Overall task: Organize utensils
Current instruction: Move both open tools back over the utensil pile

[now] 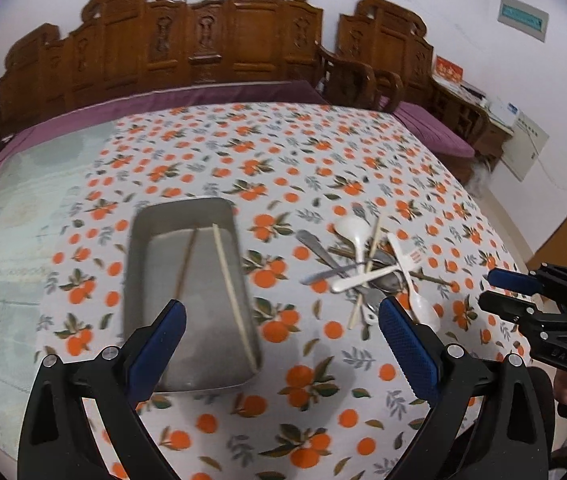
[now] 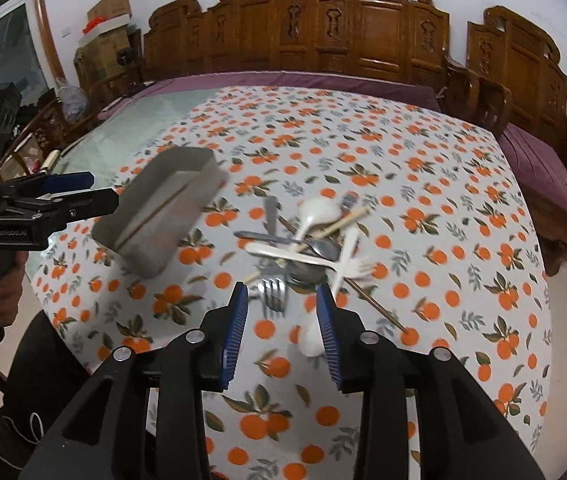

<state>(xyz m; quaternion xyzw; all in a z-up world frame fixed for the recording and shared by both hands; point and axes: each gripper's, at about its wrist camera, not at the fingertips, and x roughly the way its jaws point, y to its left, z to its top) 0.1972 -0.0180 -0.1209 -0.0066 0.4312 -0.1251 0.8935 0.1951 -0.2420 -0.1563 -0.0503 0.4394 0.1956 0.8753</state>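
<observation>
A metal tray [image 1: 219, 364] sits on the orange-print tablecloth and holds two chopsticks [image 1: 232, 288]; it also shows in the right wrist view [image 2: 151, 248]. A pile of utensils [image 1: 367, 264] lies to its right: white plastic spoons, a white fork, metal spoons, forks, chopsticks. The same pile [image 2: 307, 244] shows in the right wrist view. My left gripper [image 1: 281, 320] is open and empty, above the tray's near right corner. My right gripper [image 2: 283, 300] is open and empty, just in front of the pile, near a metal fork [image 2: 273, 292] and a white spoon [image 2: 311, 338].
The tablecloth [image 1: 283, 152] covers the table's right part; bare glass top [image 1: 23, 216] lies to the left. Carved wooden benches [image 1: 219, 40] with purple cushions stand behind and to the right. The right gripper [image 1: 523, 292] shows at the left view's right edge.
</observation>
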